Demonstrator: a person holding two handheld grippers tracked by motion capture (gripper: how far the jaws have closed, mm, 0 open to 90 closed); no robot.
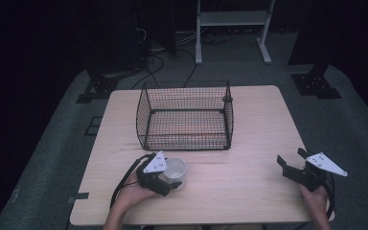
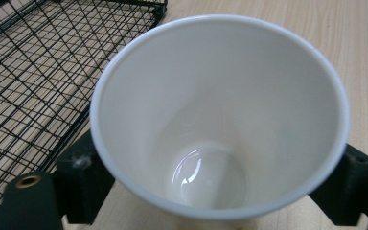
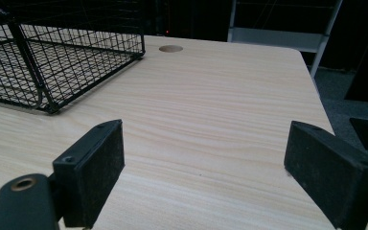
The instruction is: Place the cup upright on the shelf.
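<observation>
- High view: the left gripper (image 1: 171, 178) clamps the white cup (image 1: 174, 171) just before the wire basket (image 1: 185, 116).
- The right gripper (image 1: 291, 164) gapes empty near the table (image 1: 249, 143) edge.

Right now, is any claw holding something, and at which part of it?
The left claw grips the white paper cup, its jaws closed on opposite sides of the wall below the rim. The right claw is open above the table, holding nothing.

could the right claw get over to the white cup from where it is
Probably yes: bare table lies between the open right claw and the white cup. But the left claw already grips it, so little room remains.
</observation>
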